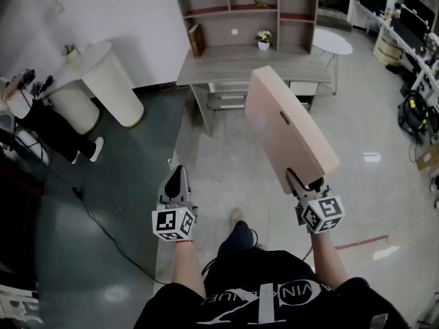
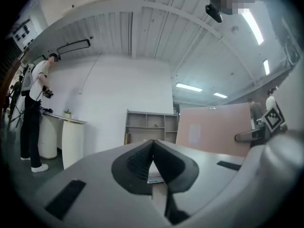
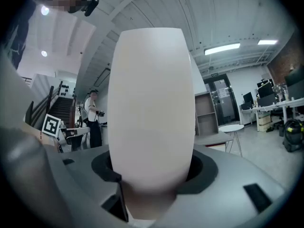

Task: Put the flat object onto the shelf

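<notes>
A flat pinkish board (image 1: 285, 125) is held up on edge in front of me, gripped at its lower end by my right gripper (image 1: 304, 182). In the right gripper view the board's pale edge (image 3: 151, 108) fills the middle and sits clamped between the jaws. My left gripper (image 1: 177, 181) hangs lower left of the board, jaws together with nothing in them; its closed tips (image 2: 152, 148) show in its own view, and the board (image 2: 213, 129) stands to its right. The wooden shelf unit (image 1: 247, 9) stands on a desk (image 1: 250, 66) straight ahead against the wall.
A white rounded counter (image 1: 103, 81) and a person in dark trousers (image 1: 51, 132) are at the left. A round white table (image 1: 332, 43) stands right of the desk. Workstations and bags (image 1: 415, 108) line the right side. A cable (image 1: 113, 238) runs across the floor.
</notes>
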Demonstrator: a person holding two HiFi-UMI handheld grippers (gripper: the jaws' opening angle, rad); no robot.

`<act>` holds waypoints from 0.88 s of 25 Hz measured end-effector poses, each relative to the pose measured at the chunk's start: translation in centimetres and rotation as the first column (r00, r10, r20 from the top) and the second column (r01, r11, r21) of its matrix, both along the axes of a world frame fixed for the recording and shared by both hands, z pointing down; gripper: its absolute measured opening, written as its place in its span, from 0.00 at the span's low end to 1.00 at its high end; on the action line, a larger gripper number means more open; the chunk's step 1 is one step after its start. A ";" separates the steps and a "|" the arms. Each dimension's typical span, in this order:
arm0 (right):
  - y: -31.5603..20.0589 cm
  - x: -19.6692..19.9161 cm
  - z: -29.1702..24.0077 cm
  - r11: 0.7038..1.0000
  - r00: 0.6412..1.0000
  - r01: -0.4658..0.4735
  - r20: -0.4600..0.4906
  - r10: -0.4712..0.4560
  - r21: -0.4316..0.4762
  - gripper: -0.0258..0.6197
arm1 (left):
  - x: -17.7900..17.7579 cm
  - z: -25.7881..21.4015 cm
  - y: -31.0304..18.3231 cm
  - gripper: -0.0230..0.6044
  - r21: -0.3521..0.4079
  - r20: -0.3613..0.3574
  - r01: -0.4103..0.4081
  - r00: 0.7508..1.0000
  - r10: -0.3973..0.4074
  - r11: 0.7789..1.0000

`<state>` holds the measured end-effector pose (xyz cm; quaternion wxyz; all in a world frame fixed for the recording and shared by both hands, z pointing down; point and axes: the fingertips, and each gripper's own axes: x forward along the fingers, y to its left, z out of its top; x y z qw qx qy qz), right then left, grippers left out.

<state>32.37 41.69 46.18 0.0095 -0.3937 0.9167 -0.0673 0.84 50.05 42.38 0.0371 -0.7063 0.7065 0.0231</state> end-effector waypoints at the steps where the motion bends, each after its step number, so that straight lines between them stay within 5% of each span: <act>1: -0.1 -0.1 0.1 1.000 1.000 -0.001 0.004 0.001 -0.002 0.49 | -0.1 0.1 -0.1 0.01 0.001 0.000 -0.002 1.000 0.002 1.000; 11: -1.7 -0.2 0.7 1.000 1.000 0.002 0.007 -0.002 0.006 0.49 | 0.4 1.3 -2.2 0.01 -0.018 -0.004 -0.011 1.000 0.011 1.000; 22: -6.7 -0.2 1.7 0.992 0.978 0.024 0.207 0.001 -0.123 0.49 | -0.5 2.1 -7.3 0.01 -0.050 -0.010 -0.008 1.000 0.008 0.999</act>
